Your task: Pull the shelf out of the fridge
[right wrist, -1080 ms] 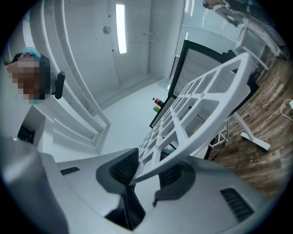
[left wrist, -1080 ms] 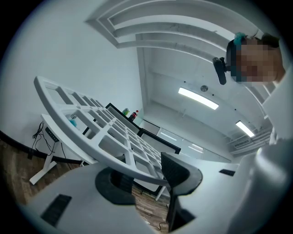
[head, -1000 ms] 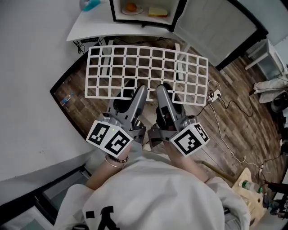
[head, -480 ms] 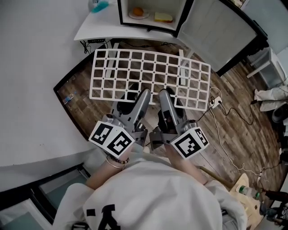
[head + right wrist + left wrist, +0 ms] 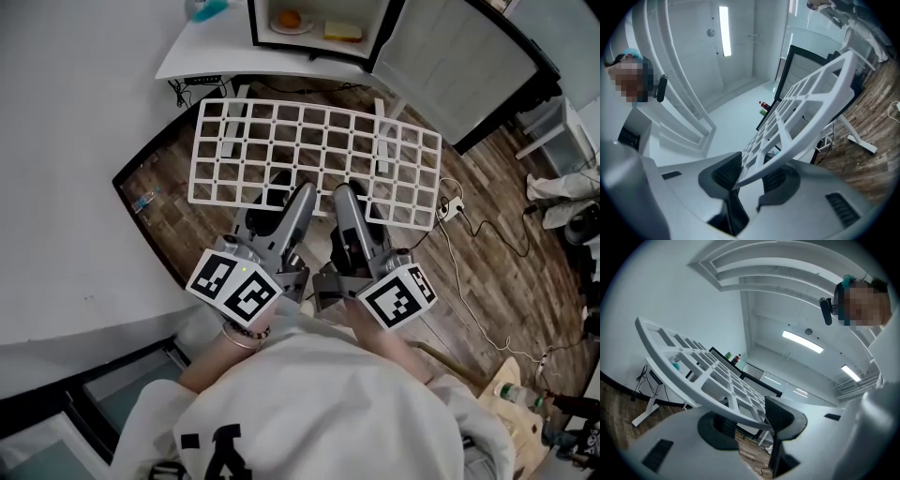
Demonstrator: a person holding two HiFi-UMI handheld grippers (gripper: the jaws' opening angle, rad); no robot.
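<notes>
The left hand-held gripper (image 5: 292, 199) and right hand-held gripper (image 5: 345, 197) both clamp the near rim of the white plastic grid shelf (image 5: 309, 141). Held only at that edge, its far side may droop and slip out.

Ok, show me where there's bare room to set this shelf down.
Barest patch: the wood floor on the right, between the fridge door and the cables. The table strip left of the fridge is narrow and already holds a teal object. Floor under the shelf is tight against the table.
</notes>
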